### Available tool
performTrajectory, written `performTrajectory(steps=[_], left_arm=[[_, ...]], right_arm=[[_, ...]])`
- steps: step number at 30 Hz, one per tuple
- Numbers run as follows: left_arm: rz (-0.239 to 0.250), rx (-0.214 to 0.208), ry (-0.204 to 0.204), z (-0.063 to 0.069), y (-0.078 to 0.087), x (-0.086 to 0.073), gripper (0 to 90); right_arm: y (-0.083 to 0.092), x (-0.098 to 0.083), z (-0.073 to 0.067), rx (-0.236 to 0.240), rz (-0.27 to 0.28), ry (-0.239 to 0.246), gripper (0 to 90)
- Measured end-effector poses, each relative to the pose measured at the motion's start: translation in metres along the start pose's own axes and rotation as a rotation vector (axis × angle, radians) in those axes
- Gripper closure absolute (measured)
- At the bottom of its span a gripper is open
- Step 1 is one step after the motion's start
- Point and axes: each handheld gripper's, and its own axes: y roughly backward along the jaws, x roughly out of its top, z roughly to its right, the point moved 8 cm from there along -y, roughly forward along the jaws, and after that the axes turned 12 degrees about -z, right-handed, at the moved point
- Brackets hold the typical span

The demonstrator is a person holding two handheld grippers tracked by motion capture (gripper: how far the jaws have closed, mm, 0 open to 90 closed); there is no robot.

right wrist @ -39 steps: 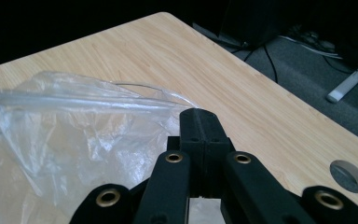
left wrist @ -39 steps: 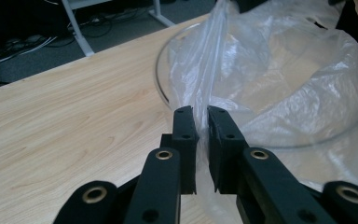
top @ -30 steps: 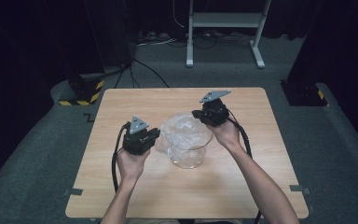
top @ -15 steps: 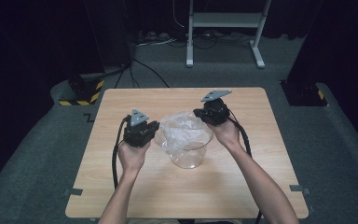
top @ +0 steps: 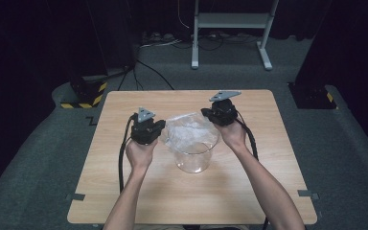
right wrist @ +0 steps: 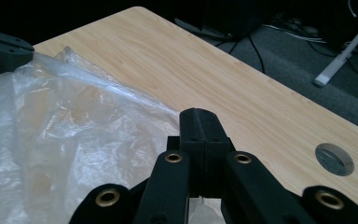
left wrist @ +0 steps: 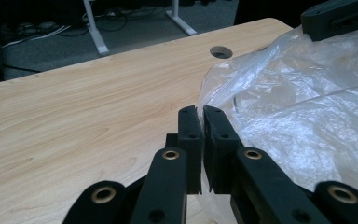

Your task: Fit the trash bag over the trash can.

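Note:
A crinkled clear plastic bag [top: 189,130] sits stretched over the mouth of a clear round container [top: 194,160] standing mid-table. My left gripper [top: 164,130] pinches the bag's left edge [left wrist: 298,107]. Its jaws [left wrist: 200,112] have just closed further, with the thin film caught between them. My right gripper [top: 206,115] holds the bag's far right edge [right wrist: 74,135]. Its jaws [right wrist: 200,114] have also just closed further and are pressed together on the film. Each gripper view shows the other gripper at the bag's opposite side [left wrist: 340,16] [right wrist: 0,51].
The wooden table [top: 124,191] has a round cable hole [left wrist: 221,51] near its far edge. On the grey floor behind it stand a white frame [top: 230,19] and a black box with yellow-black stripes [top: 84,91], with cables around them.
My left hand has moved away from the person with the bag's left edge. The bag's mouth now lies wider across the container. The right hand has stayed in place.

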Motion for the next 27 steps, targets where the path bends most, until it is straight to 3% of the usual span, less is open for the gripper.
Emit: performTrajectory(steps=[10, 15, 21, 27], left_arm=[[-0.060, -0.042, 0.030, -0.001, -0.017, 0.000, 88.7], [-0.083, -0.066, 0.062, -0.002, -0.022, 0.003, 88.8], [-0.122, -0.046, 0.063, -0.003, -0.030, 0.002, 89.2], [-0.114, -0.039, 0.045, -0.001, -0.029, -0.001, 88.9]], right_arm=[[-0.009, -0.004, 0.011, -0.016, -0.029, -0.022, 90.0], [-0.013, -0.007, 0.015, 0.001, -0.042, -0.043, 90.0], [-0.018, -0.009, 0.018, 0.001, -0.058, -0.054, 90.0], [-0.017, -0.012, 0.019, 0.011, -0.065, -0.063, 89.4]])
